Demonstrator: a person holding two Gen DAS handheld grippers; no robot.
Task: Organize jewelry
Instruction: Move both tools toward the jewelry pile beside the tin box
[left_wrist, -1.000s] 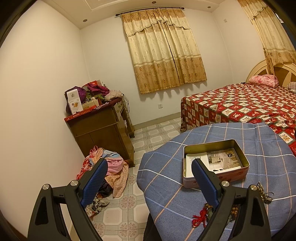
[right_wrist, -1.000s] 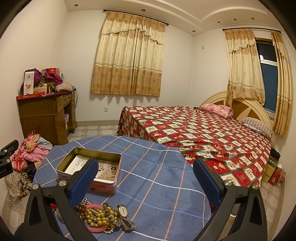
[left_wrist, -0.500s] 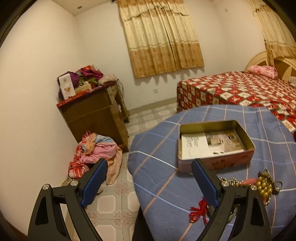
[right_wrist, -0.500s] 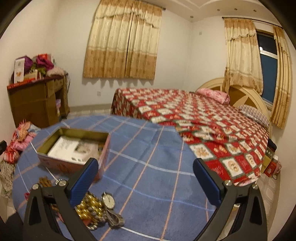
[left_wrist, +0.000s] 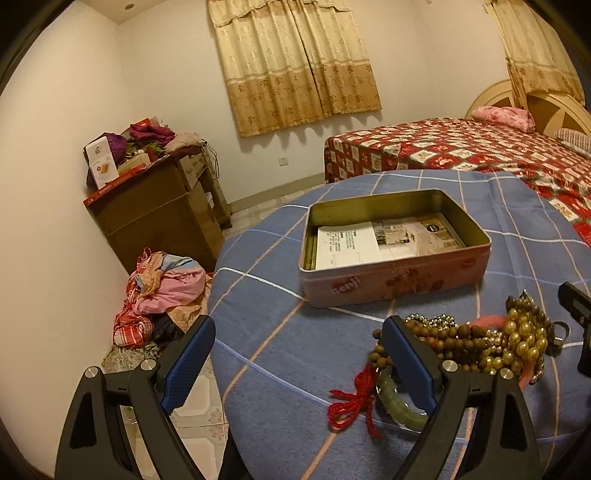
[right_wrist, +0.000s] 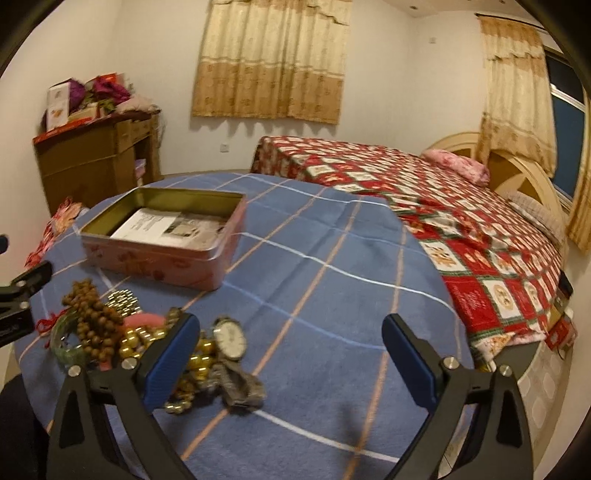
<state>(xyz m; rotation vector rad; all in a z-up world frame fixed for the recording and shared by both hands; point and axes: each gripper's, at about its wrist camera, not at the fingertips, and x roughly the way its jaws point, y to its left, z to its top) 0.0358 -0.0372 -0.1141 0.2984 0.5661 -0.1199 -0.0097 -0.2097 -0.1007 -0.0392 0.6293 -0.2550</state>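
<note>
The left gripper had its jaws spread wide with nothing between them, hanging over the near left part of the round table's blue checked cloth; its right finger stood in front of the left end of the jewelry heap. The right gripper was likewise wide open and empty above the cloth, its left finger overlapping the heap's golden beads. The pile of jewelry lay on the cloth near the table's front edge: brown wooden beads, gold beads, a pink bangle, a green bangle and a red tassel, with a wristwatch at its right side. Just behind the pile stood an open pink tin holding printed papers. Beyond the table were a bed with a red patterned cover, a cluttered wooden cabinet and clothes heaped on the floor.
</note>
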